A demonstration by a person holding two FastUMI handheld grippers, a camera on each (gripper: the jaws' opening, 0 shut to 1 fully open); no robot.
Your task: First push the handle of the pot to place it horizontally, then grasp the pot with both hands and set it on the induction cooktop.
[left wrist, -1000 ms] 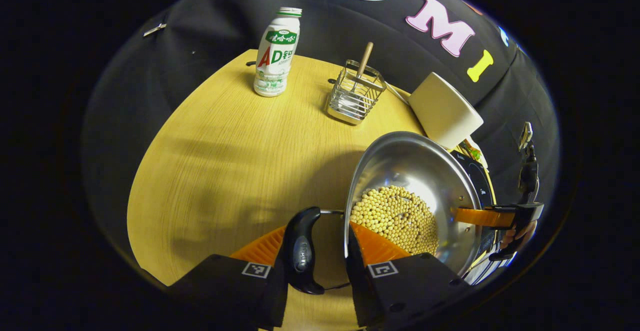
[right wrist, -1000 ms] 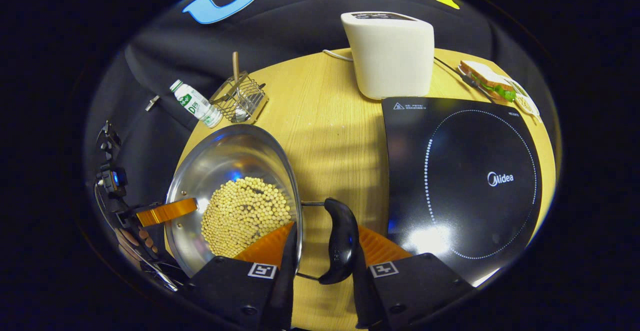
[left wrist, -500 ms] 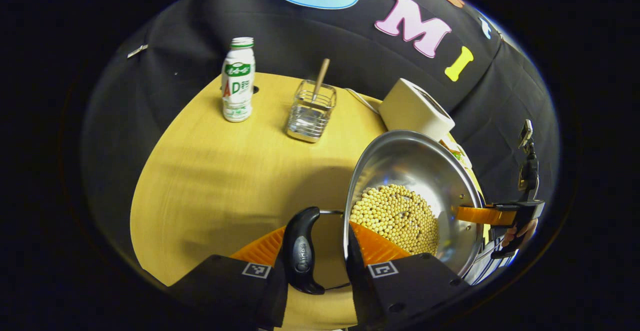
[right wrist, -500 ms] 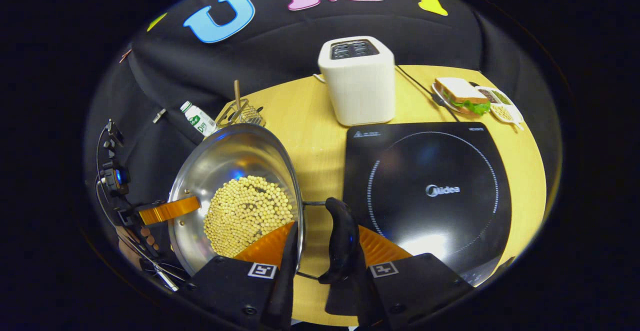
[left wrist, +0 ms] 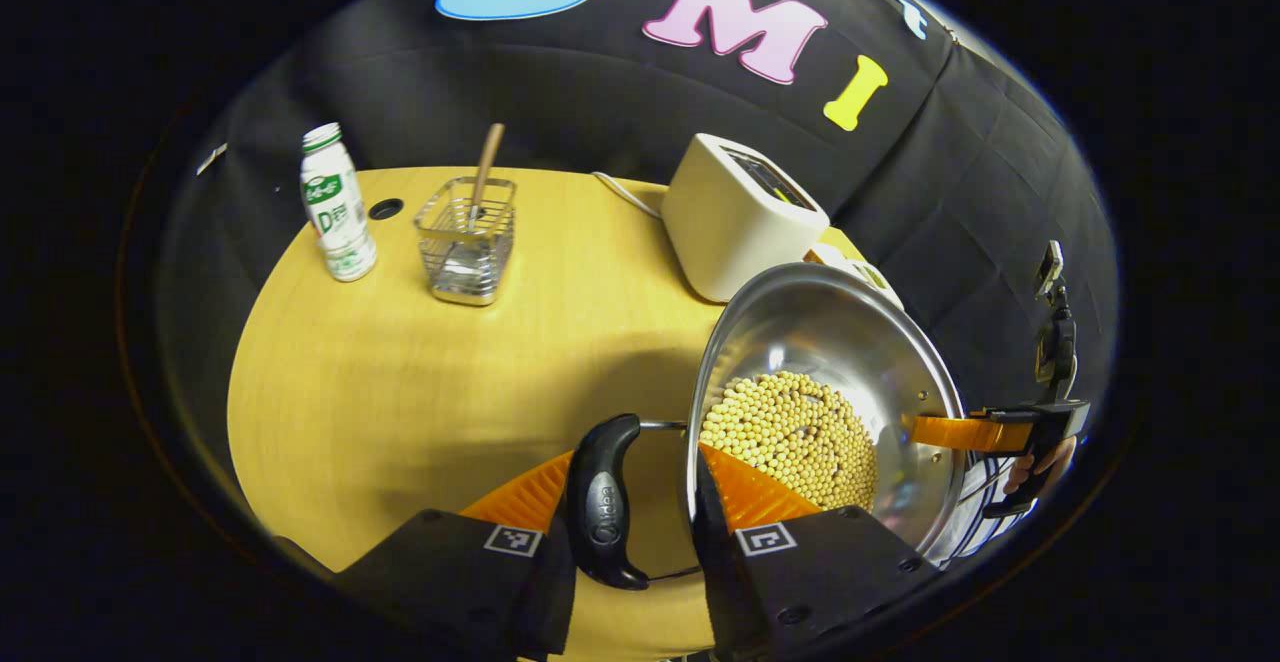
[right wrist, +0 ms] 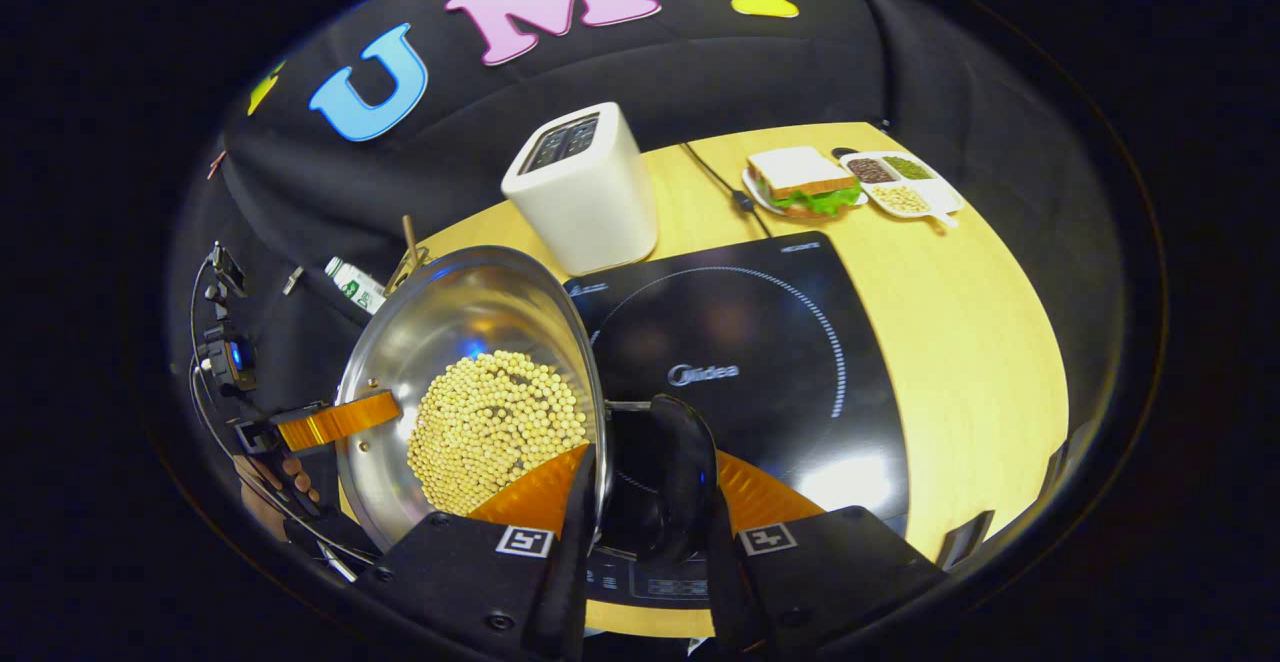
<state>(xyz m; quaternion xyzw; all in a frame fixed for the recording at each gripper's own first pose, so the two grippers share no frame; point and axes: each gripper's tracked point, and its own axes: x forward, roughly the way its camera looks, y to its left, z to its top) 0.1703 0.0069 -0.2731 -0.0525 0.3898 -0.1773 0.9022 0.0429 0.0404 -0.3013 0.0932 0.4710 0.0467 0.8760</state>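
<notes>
1. The left claw (left wrist: 632,502) reaches forward and pinches one side handle (left wrist: 603,502) of the pot (left wrist: 830,342), both fingers pressed against it.
2. The right claw (right wrist: 640,502) pinches the opposite handle (right wrist: 682,482) the same way; a hand (right wrist: 270,497) shows behind the far claw.
3. The pot is held between the two claws, over the near left part of the cooktop (right wrist: 760,342); whether it touches the cooktop I cannot tell. It holds a heap of pale beans (right wrist: 495,427).
4. On the table (left wrist: 400,382): one cooktop, one toaster (right wrist: 585,187), one bottle (left wrist: 335,202), one wire basket (left wrist: 468,237), one sandwich (right wrist: 800,177) and one divided dish (right wrist: 905,182).
</notes>
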